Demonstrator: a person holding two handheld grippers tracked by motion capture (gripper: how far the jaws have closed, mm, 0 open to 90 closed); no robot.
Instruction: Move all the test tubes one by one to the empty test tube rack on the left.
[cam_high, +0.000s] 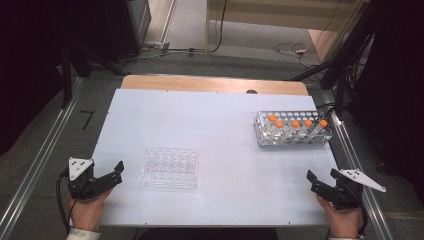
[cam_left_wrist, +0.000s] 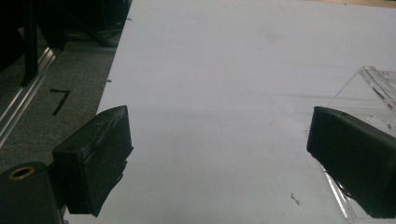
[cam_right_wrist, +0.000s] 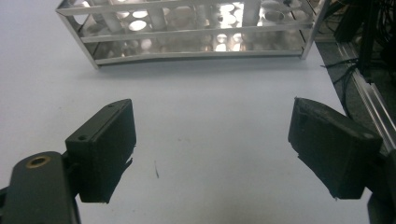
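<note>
A clear plastic well plate (cam_high: 170, 167) lies flat on the white table top (cam_high: 200, 115), left of centre. A metal tube rack (cam_high: 292, 130) stands at the back right and holds several tubes with orange caps (cam_high: 295, 123). My left gripper (cam_high: 118, 173) rests at the front left, open and empty, its jaws pointing toward the well plate. In the left gripper view its jaws (cam_left_wrist: 219, 154) stand wide apart, and a corner of the well plate (cam_left_wrist: 373, 84) shows by the right jaw. My right gripper (cam_high: 321, 176) is open and empty at the front right. The rack (cam_right_wrist: 196, 32) lies ahead of its jaws (cam_right_wrist: 212, 149).
Aluminium rails (cam_high: 35, 165) run along both sides of the table. Cables (cam_high: 295, 49) lie on the floor beyond the wooden far edge (cam_high: 215, 83). A black mark (cam_left_wrist: 60, 100) is on the floor to the left.
</note>
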